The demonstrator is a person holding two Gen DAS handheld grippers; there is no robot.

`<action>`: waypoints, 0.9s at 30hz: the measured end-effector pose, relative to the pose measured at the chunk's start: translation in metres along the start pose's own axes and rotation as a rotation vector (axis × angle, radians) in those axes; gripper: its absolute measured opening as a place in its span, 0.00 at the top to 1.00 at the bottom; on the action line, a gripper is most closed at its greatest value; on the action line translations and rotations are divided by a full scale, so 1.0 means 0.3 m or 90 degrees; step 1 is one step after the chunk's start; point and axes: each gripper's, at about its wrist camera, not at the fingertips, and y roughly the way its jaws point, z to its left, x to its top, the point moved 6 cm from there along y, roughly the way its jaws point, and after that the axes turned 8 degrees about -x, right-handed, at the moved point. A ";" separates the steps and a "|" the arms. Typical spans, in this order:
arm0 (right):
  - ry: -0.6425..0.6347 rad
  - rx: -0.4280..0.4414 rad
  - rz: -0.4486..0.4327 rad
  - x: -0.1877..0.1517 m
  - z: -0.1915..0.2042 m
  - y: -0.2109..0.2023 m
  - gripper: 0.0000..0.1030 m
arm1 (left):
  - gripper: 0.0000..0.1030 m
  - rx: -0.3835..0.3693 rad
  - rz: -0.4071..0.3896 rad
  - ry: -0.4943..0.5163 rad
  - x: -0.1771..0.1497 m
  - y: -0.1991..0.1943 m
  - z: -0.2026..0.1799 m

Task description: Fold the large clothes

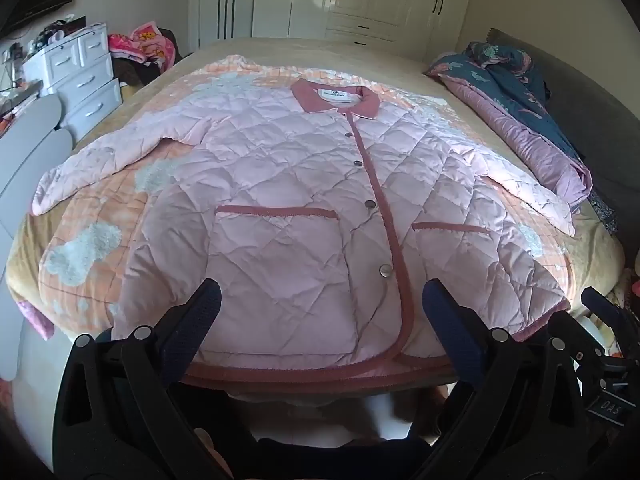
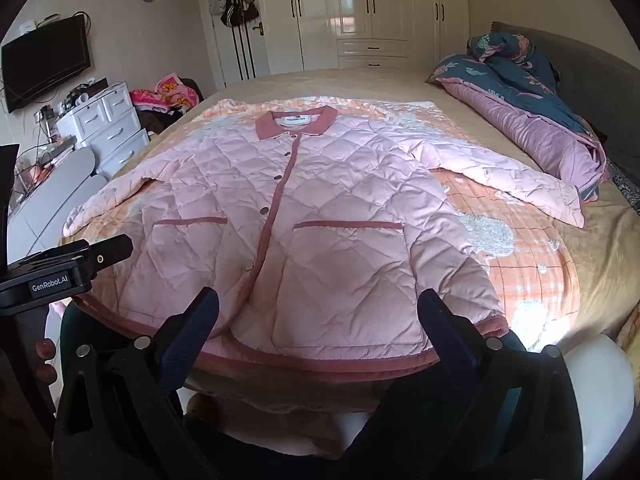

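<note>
A pink quilted jacket [image 1: 304,208] is shown laid flat, front up and buttoned, on the bed [image 1: 440,76], collar at the far end and hem at the near edge. Both sleeves are spread out to left and right. No fold is seen yet; the whole task is judged to remain. The left gripper [image 1: 320,312] and right gripper [image 2: 318,312] are held above the hem, jaws spread wide, nothing between them.
</note>
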 end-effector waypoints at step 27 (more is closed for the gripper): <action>-0.015 -0.005 -0.014 0.009 0.025 -0.027 0.04 | 0.08 -0.013 -0.003 0.001 0.001 -0.015 -0.011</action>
